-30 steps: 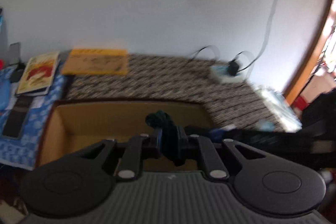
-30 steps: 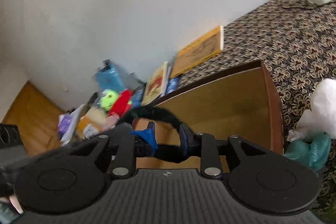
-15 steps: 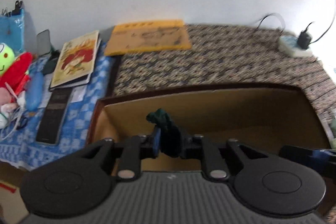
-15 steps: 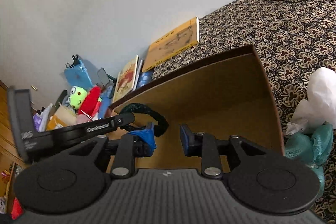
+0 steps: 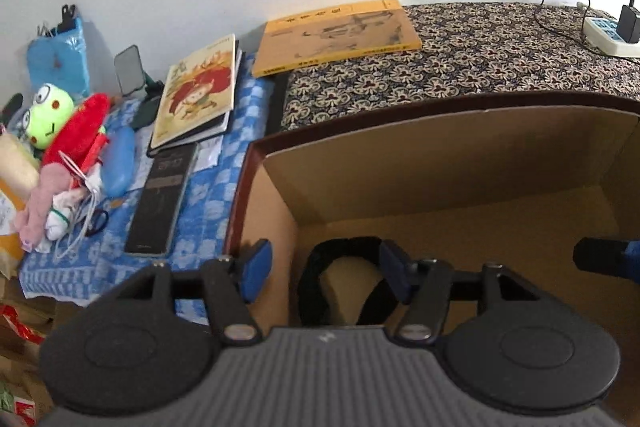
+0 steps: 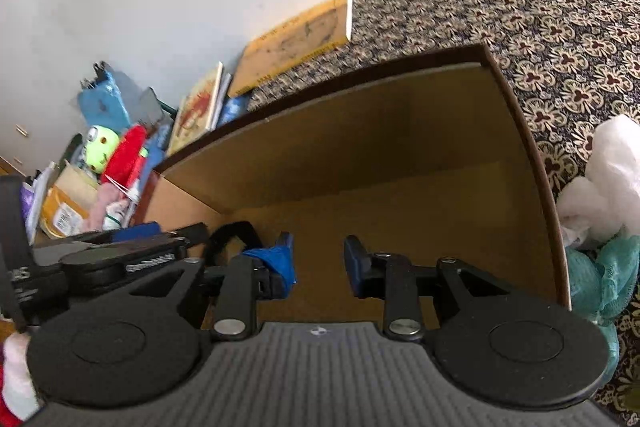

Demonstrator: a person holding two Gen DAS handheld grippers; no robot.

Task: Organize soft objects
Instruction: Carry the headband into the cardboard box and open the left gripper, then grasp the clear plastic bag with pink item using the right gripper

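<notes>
A black soft band (image 5: 344, 267) lies looped on the floor of the cardboard box (image 5: 440, 163), in its near left corner. My left gripper (image 5: 325, 269) hangs over it with its jaws opening. The band sits loose between them, close to the right blue pad (image 5: 394, 267), while the left pad (image 5: 256, 267) is out over the box wall. In the right wrist view, my right gripper (image 6: 318, 263) is over the box floor (image 6: 420, 211), jaws opening with nothing between them. The band (image 6: 236, 233) shows to its left, behind the left gripper (image 6: 120, 259).
Left of the box, on a blue checked cloth (image 5: 208, 195), lie a green frog plush (image 5: 48, 115), a red plush (image 5: 80, 131), pink and white soft pieces (image 5: 44, 203), two books and a black slab. A white bag (image 6: 612, 171) and teal mesh (image 6: 600, 275) lie right of the box.
The left gripper tipped down into the box and opened, letting go of the dark band, which now lies on the box floor. The right gripper released the band and sank lower.
</notes>
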